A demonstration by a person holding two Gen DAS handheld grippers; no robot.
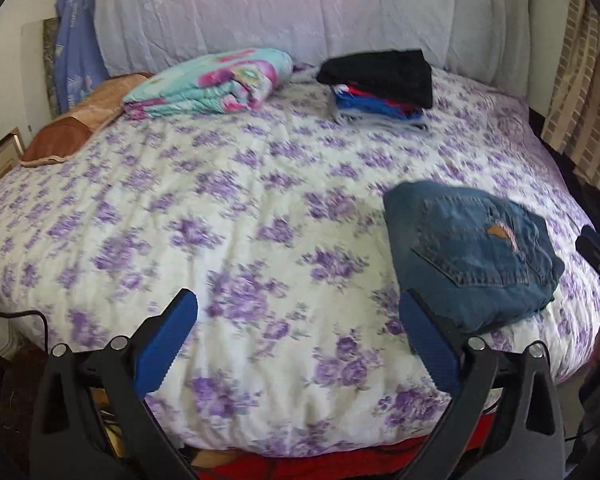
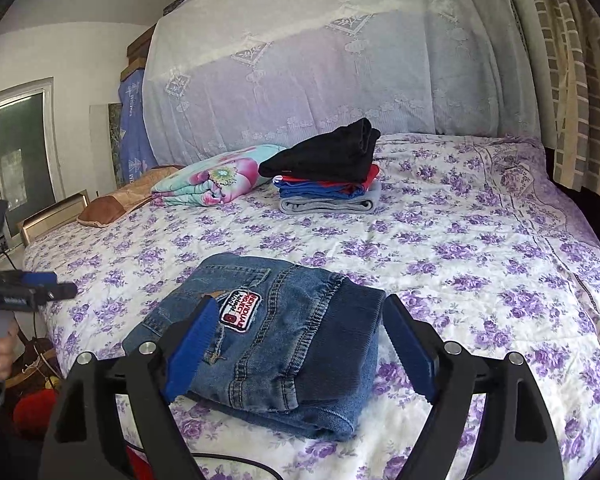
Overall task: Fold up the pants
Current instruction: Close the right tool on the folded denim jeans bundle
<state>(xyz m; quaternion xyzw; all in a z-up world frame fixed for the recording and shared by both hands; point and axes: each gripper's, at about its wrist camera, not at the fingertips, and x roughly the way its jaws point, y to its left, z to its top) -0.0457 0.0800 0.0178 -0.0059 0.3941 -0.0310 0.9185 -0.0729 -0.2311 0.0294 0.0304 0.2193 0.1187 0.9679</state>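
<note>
A pair of blue jeans [image 2: 284,344] lies folded into a compact bundle on the purple-flowered bedspread [image 2: 460,248], back pocket and a red-and-white patch facing up. My right gripper [image 2: 300,320] is open, its blue pads on either side of the bundle's near end, holding nothing. In the left wrist view the jeans [image 1: 472,256] lie at the right. My left gripper [image 1: 300,312] is open and empty over the bedspread [image 1: 220,208], to the left of the jeans. The left gripper also shows in the right wrist view [image 2: 48,286] at the far left.
A stack of folded clothes, black on top [image 2: 328,168], sits at the back of the bed, with a folded floral blanket [image 2: 212,180] and a brown pillow [image 2: 120,200] to its left. A lace-covered headboard [image 2: 300,72] stands behind. Curtains [image 2: 572,80] hang at the right.
</note>
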